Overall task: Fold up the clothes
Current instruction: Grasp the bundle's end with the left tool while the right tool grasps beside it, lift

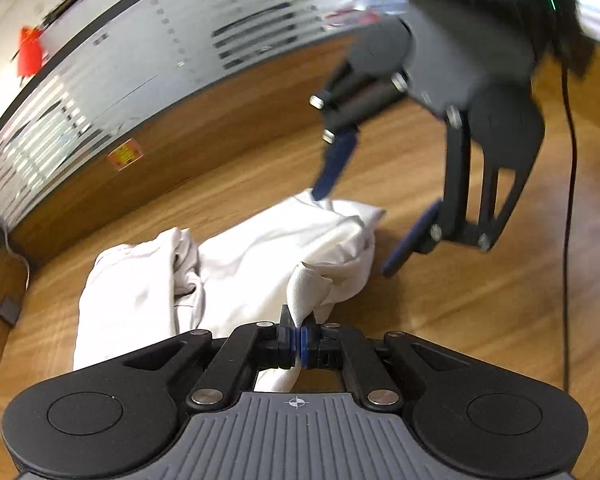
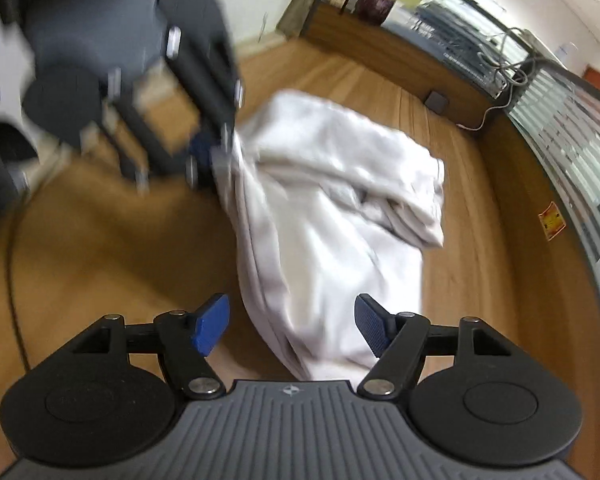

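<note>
A crumpled white garment lies on the wooden table. My left gripper is shut on a pinched-up fold of the garment near its front edge. In the right wrist view the same left gripper appears blurred at the upper left, holding the white garment by an edge. My right gripper stands open, its blue pads wide apart over the cloth's near end and not pressing it. In the left wrist view the right gripper hangs open above the garment's far corner.
A glass partition with frosted stripes rims the table's far side, with a small yellow-red sticker. A black cable runs down the right. A small dark box and a white cord lie near the table's far edge.
</note>
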{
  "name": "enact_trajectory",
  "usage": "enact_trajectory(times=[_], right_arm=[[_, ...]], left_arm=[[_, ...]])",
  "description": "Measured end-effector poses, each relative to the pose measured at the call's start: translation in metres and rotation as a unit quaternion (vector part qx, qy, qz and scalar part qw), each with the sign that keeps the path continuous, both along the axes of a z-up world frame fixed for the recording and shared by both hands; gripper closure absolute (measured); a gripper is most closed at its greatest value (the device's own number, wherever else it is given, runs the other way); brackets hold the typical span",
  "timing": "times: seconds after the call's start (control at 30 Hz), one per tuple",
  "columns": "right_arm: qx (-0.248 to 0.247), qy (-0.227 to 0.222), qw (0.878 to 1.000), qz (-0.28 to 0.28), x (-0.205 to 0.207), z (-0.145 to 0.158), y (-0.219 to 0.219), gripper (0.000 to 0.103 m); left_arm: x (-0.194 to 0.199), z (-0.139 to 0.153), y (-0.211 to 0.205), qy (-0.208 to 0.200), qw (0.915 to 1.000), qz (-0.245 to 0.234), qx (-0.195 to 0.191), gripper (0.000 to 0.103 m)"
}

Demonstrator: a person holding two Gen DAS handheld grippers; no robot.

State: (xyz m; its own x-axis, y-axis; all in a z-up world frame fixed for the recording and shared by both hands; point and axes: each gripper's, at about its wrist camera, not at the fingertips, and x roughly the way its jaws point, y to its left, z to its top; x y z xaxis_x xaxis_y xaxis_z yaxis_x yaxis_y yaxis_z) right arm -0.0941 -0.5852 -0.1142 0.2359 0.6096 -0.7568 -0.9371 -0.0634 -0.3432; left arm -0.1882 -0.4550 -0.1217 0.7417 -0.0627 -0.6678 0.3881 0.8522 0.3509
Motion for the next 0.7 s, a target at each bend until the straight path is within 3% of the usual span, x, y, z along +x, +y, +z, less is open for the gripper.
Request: enact_trajectory(times=[0.33, 0.57, 0.6, 0.67, 0.7], right_arm=[[-0.027, -0.055, 0.998, 0.013, 0.023, -0.037, 0.011, 0.026], [-0.035, -0.098, 0.994, 0.038, 0.041, -0.046, 0.019, 0.031], [-0.038, -0.106, 0.993, 0.047, 0.043, -0.047, 0.021, 0.036], [-0.044, -0.112, 0.991, 0.062, 0.045, -0.046, 0.025, 0.061], [-0.049, -0.113, 0.99, 0.067, 0.045, -0.045, 0.027, 0.088]], left_arm=[[0.001, 0.018, 0.006, -0.017, 0.9959, 0.077, -0.045, 0.099], [-0.022, 0.028, 0.009, -0.028, 0.9937, 0.095, -0.053, 0.099], [-0.025, 0.029, 0.009, -0.027, 0.9936, 0.095, -0.055, 0.099], [-0.028, 0.029, 0.008, -0.025, 0.9939, 0.092, -0.056, 0.099], [-0.025, 0.028, 0.007, -0.023, 0.9942, 0.089, -0.056, 0.099]])
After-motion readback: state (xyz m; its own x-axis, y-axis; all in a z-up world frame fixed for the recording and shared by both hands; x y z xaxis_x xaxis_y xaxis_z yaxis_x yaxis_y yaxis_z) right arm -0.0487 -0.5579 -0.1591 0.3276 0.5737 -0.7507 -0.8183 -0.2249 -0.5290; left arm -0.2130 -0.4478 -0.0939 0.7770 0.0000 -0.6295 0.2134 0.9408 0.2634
